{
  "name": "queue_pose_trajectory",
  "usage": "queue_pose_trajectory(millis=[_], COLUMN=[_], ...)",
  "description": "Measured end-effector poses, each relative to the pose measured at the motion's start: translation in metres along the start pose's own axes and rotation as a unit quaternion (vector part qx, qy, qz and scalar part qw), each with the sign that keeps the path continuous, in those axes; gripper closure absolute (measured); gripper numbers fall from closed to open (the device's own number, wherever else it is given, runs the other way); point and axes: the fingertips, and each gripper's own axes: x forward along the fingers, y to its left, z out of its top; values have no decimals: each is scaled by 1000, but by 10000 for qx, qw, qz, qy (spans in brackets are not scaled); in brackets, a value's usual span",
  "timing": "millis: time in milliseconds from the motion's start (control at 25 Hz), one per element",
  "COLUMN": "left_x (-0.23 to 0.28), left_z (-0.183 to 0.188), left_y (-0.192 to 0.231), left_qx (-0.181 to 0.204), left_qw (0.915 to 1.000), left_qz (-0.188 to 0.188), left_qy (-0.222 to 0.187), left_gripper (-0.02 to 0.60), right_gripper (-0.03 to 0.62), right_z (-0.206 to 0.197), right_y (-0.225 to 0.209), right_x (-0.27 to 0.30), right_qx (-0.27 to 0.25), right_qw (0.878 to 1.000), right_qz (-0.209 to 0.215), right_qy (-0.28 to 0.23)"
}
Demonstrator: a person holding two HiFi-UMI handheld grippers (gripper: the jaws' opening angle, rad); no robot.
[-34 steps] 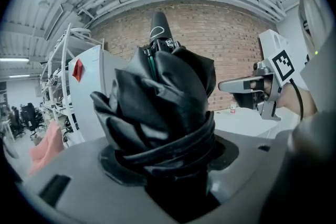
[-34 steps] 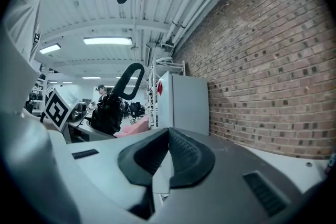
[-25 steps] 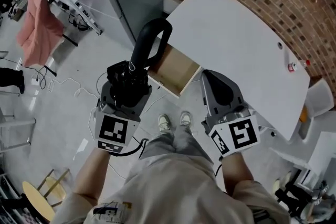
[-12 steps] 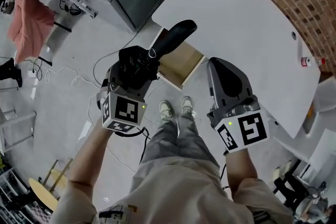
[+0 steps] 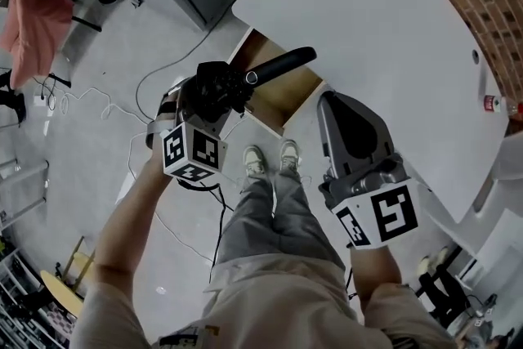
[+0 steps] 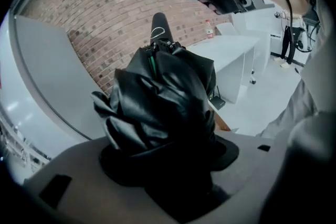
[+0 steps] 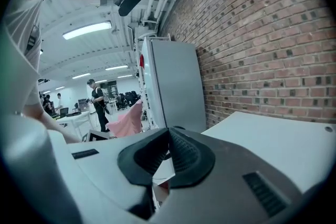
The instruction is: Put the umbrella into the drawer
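Left hand-held gripper point(image 6: 169, 162): jaws wide, clamped on the bundled canopy of the folded black umbrella point(image 6: 160, 94). The handle end points away from the gripper, and in the head view it lies across the open drawer point(image 5: 282, 100). Can't tell whether it's touching the drawer. The drawer has a wooden interior and is pulled out from under the edge of the white tabletop point(image 5: 368, 20). Right hand-held gripper point(image 7: 167, 150): jaws closed tip to tip, nothing between them, beside the drawer and next to the tabletop edge. Brick wall point(image 7: 262, 34) behind.
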Motion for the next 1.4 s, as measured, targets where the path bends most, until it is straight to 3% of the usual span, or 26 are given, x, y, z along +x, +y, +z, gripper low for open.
queue_pose_trajectory(millis=[200, 560, 760, 960, 1400], left_x=[45, 113, 147, 178, 236], left_z=[-33, -87, -97, -104, -100], left_y=[-13, -40, -55, -68, -79], left_qx=[480, 874, 1057, 1410, 2020], left_qw=[9977, 9895, 9852, 9744, 9632], left_qz=[-185, -632, -840, -1181, -1326], left_qy=[432, 962, 1057, 1294, 1176], left_gripper=[290, 290, 288, 289, 288], right_gripper=[588, 587, 587, 588, 586], right_z=[-24, -59, -89, -112, -165], right_y=[-3, -9, -19, -25, -23], right_x=[16, 39, 49, 60, 81], right_qx=[81, 276, 394, 411, 370], right_qw=[9998, 9992, 9985, 9979, 9976], right_qz=[143, 244, 217, 254, 245], right_qy=[108, 159, 316, 441, 529])
